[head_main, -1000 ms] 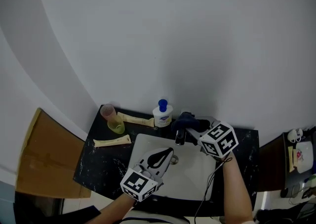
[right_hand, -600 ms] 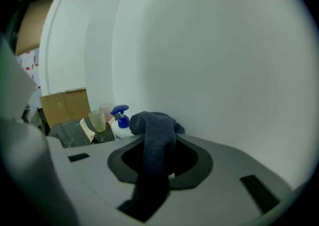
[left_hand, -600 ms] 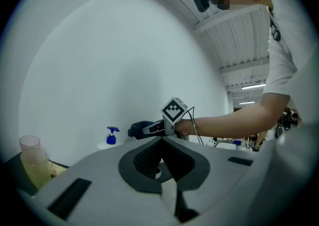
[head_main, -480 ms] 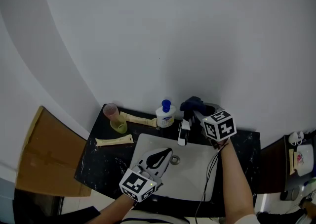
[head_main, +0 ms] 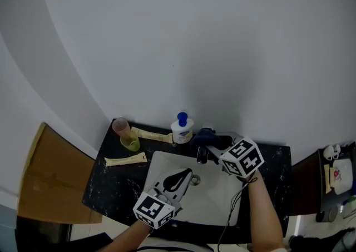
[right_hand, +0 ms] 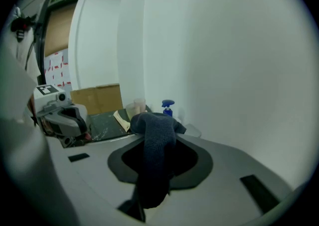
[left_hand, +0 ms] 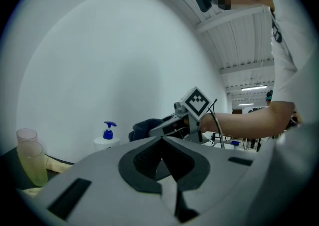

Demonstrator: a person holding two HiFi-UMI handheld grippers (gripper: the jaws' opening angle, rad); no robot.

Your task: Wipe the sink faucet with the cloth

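Wiping judged mid-stroke: brought back down from behind, right tongs (head_main: 214,142) clamped on dark blue terry cloth (head_main: 206,134), now against chrome sink faucet (head_main: 201,156) just under tips. Alongside, left tongs (head_main: 181,177) closed, empty, idle.

Nothing is reading legibly; the label on the soap bottle (head_main: 182,128) is showing too small to read.

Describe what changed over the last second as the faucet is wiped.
The right tongs, shut on the dark cloth, swept back toward the wall, then came forward again over the faucet. The left tongs stayed shut and empty over the basin; soap bottle and cups unmoved.
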